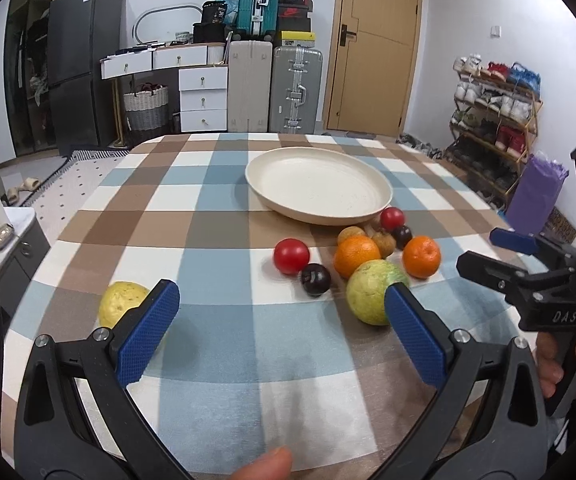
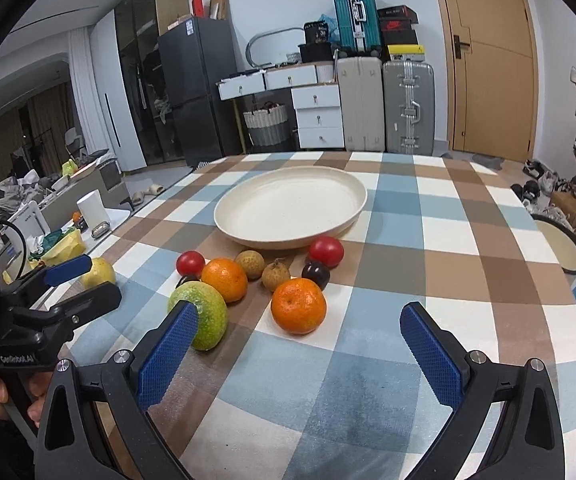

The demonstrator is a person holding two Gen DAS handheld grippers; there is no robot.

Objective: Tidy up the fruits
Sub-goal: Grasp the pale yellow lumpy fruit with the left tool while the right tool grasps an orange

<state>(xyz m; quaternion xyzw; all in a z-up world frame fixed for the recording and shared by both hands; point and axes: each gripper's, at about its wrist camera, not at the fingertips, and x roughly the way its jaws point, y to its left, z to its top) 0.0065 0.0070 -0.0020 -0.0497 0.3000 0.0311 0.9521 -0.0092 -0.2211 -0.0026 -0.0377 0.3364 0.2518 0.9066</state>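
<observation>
Fruits lie loose on the checked tablecloth (image 1: 216, 320): a yellow guava (image 1: 122, 306) far left, then tomatoes, plums, oranges and a green guava (image 2: 204, 312) clustered before the round cream plate (image 2: 288, 204), which holds nothing. Left gripper (image 1: 280, 336) and right gripper (image 2: 299, 356) both gape wide, pinching nothing.

- You face a white back wall (image 1: 439, 20) with a wooden door (image 1: 375, 44).
- Stacked suitcases (image 1: 274, 88) stand beside white drawers (image 1: 203, 98).
- Dark fridge (image 1: 82, 64) stands left; shoe rack (image 1: 495, 120) right.
</observation>
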